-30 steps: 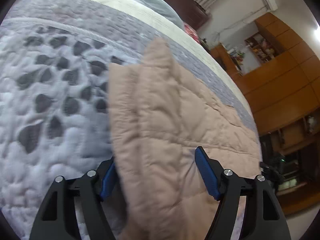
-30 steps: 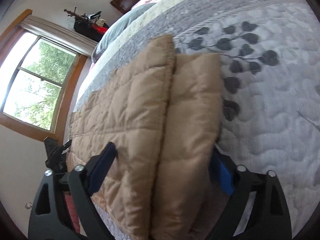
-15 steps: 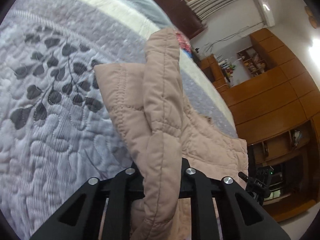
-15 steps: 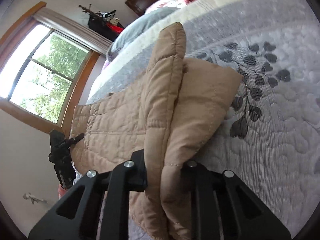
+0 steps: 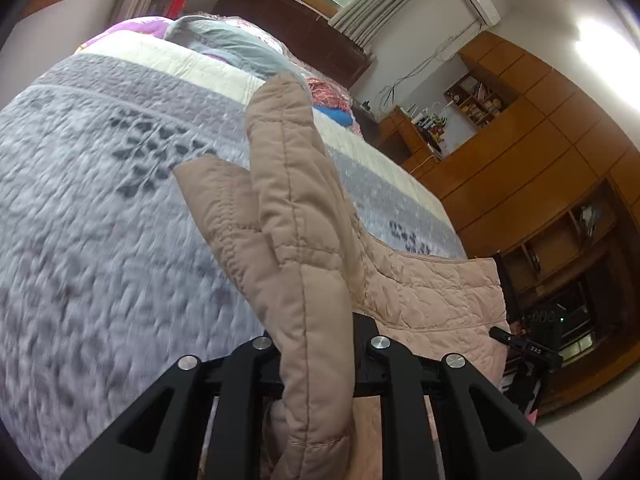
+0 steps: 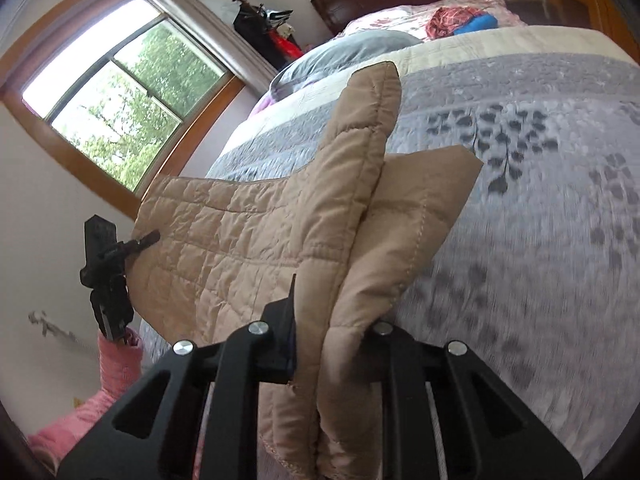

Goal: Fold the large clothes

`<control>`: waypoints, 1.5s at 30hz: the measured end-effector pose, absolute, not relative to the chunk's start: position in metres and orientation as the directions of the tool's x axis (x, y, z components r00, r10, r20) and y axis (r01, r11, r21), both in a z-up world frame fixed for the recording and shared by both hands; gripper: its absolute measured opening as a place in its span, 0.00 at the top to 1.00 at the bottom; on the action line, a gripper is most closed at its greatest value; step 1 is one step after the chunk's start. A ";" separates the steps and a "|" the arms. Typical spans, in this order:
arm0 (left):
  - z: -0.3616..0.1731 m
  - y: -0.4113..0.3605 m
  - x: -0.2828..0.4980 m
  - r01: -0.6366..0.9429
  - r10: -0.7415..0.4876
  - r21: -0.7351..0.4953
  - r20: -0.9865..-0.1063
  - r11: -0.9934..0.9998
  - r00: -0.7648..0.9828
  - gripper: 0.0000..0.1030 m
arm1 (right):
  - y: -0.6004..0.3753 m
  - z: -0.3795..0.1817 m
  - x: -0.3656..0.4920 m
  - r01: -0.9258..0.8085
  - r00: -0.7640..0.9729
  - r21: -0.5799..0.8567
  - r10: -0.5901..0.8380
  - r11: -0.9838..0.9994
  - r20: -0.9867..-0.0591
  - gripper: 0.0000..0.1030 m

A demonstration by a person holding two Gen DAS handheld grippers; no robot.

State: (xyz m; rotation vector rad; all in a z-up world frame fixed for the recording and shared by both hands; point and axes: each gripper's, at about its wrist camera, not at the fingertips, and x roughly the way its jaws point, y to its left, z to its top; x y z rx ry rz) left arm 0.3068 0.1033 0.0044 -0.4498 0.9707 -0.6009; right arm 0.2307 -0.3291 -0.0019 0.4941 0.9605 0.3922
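Note:
A tan quilted jacket (image 5: 304, 248) hangs between both grippers above a grey leaf-patterned bedspread (image 5: 100, 220). My left gripper (image 5: 316, 344) is shut on one bunched edge of it, the padded fabric standing up between the jaws. My right gripper (image 6: 332, 336) is shut on the other bunched edge of the jacket (image 6: 256, 236). The garment's quilted body stretches sideways from each grip toward the other gripper, which shows small at the frame edge in each wrist view. The pads are hidden by the fabric.
The bedspread (image 6: 540, 220) covers a large bed with pillows (image 5: 236, 46) and a dark headboard (image 5: 296, 28) at its far end. Wooden wardrobes and shelves (image 5: 532, 152) stand on one side, a window (image 6: 116, 104) on the other. A pink sleeve (image 6: 116, 364) shows low in the right wrist view.
Both grippers closed on the jacket's edges, which had lain flat between open jaws. They then rose, lifting the bunched fabric off the bedspread and bringing the room into view.

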 end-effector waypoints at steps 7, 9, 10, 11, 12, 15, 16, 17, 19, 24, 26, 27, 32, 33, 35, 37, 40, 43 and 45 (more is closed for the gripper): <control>-0.036 0.120 0.270 0.239 -0.593 -0.546 -0.691 0.803 0.413 0.84 | -0.315 -0.048 0.207 -0.035 0.456 0.579 0.528 0.815 -0.716 0.84; -0.053 0.122 0.270 0.224 -0.557 -0.512 -0.721 0.829 0.412 0.81 | -0.321 -0.068 0.208 0.011 0.442 0.586 0.522 0.810 -0.730 0.84; -0.064 0.124 0.272 0.202 -0.537 -0.501 -0.740 0.842 0.405 0.80 | -0.323 -0.074 0.207 0.026 0.436 0.594 0.526 0.804 -0.730 0.83; -0.072 0.126 0.273 0.188 -0.536 -0.505 -0.748 0.842 0.392 0.79 | -0.327 -0.085 0.208 0.047 0.430 0.601 0.527 0.798 -0.733 0.82; -0.086 0.129 0.277 0.168 -0.532 -0.509 -0.758 0.844 0.376 0.75 | -0.330 -0.092 0.209 0.060 0.427 0.609 0.531 0.791 -0.732 0.81; -0.112 0.132 0.282 0.152 -0.529 -0.512 -0.767 0.846 0.364 0.69 | -0.337 -0.112 0.210 0.085 0.422 0.656 0.569 0.750 -0.706 0.78; -0.116 0.132 0.282 0.153 -0.529 -0.512 -0.764 0.845 0.369 0.68 | -0.339 -0.119 0.211 0.091 0.422 0.671 0.582 0.736 -0.695 0.77; -0.117 0.132 0.281 0.155 -0.527 -0.509 -0.762 0.847 0.376 0.67 | -0.339 -0.124 0.211 0.092 0.422 0.677 0.588 0.730 -0.691 0.76; -0.119 0.130 0.279 0.163 -0.514 -0.492 -0.764 0.855 0.389 0.66 | -0.339 -0.133 0.212 0.101 0.422 0.692 0.599 0.715 -0.681 0.75; -0.117 0.129 0.275 0.141 -0.491 -0.477 -0.776 0.868 0.396 0.63 | -0.337 -0.124 0.211 0.109 0.425 0.681 0.585 0.725 -0.691 0.72; -0.112 0.135 0.274 0.110 -0.483 -0.482 -0.781 0.869 0.396 0.60 | -0.336 -0.111 0.205 0.115 0.438 0.638 0.538 0.761 -0.721 0.62; -0.106 0.139 0.272 0.092 -0.471 -0.478 -0.784 0.874 0.405 0.59 | -0.335 -0.102 0.200 0.115 0.449 0.599 0.496 0.793 -0.743 0.62; -0.073 0.158 0.249 0.044 -0.355 -0.388 -0.785 0.920 0.508 0.60 | -0.325 -0.060 0.169 0.102 0.484 0.446 0.347 0.889 -0.803 0.62; -0.063 0.160 0.240 0.033 -0.305 -0.343 -0.783 0.939 0.542 0.60 | -0.321 -0.051 0.163 0.096 0.490 0.410 0.315 0.907 -0.813 0.62; -0.047 0.160 0.226 0.033 -0.245 -0.280 -0.770 0.959 0.589 0.60 | -0.313 -0.040 0.153 0.079 0.494 0.367 0.284 0.927 -0.822 0.62; -0.033 0.153 0.213 0.063 -0.239 -0.254 -0.754 0.965 0.612 0.60 | -0.298 -0.031 0.143 0.041 0.485 0.348 0.286 0.936 -0.827 0.64; -0.025 0.130 0.195 0.136 -0.259 -0.223 -0.746 0.965 0.613 0.60 | -0.274 -0.028 0.136 -0.017 0.464 0.318 0.289 0.948 -0.837 0.65; -0.031 0.105 0.191 0.189 -0.273 -0.198 -0.751 0.962 0.601 0.59 | -0.255 -0.032 0.137 -0.050 0.437 0.280 0.273 0.959 -0.857 0.68; -0.043 0.095 0.194 0.200 -0.267 -0.183 -0.765 0.963 0.586 0.59 | -0.250 -0.043 0.141 -0.051 0.419 0.260 0.257 0.964 -0.871 0.69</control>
